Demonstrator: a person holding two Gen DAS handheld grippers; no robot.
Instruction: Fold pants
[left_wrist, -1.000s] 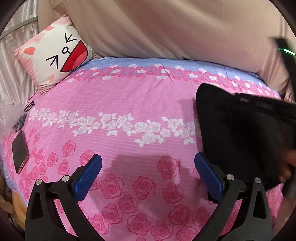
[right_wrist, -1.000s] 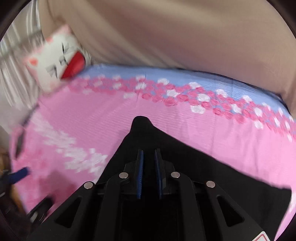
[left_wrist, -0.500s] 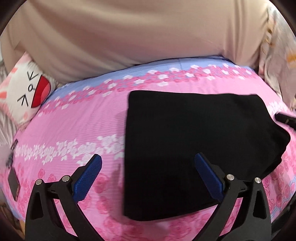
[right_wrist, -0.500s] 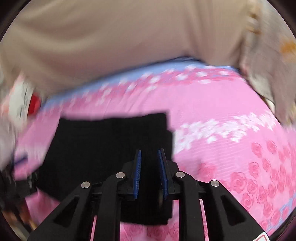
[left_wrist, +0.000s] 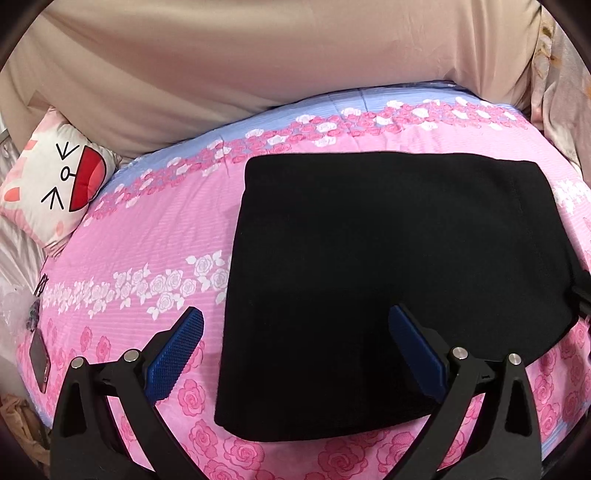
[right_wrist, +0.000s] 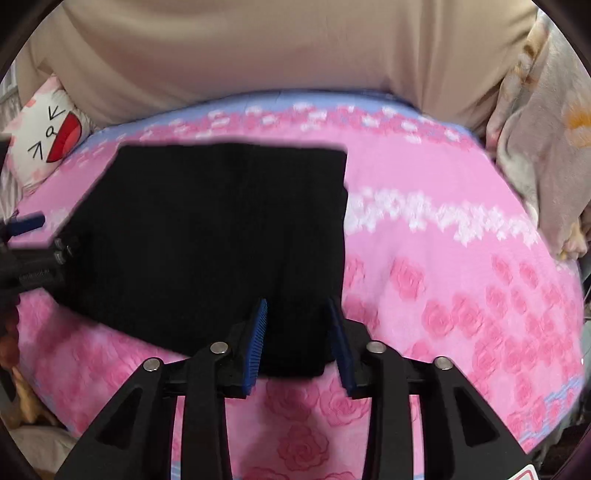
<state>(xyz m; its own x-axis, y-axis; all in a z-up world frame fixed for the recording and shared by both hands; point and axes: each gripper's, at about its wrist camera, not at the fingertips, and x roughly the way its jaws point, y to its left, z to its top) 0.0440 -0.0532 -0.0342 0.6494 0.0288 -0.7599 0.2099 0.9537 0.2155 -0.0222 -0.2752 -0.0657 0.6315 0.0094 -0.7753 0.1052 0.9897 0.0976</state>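
The black pants, folded into a flat, matte, roughly rectangular slab, are laid on the bed's pink rose-printed sheet. The left claw is held wide open above their near edge. The right claw, its ribbed blue pads just parted, is emptied over their near corner.

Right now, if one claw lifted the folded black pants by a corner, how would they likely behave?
The folded black pants would probably droop and unfold: they lie limp and flat on the pink bedspread, with soft stacked layers at the near edge. They look light, likely sliding or bunching rather than rolling. The matte knit should grip well.
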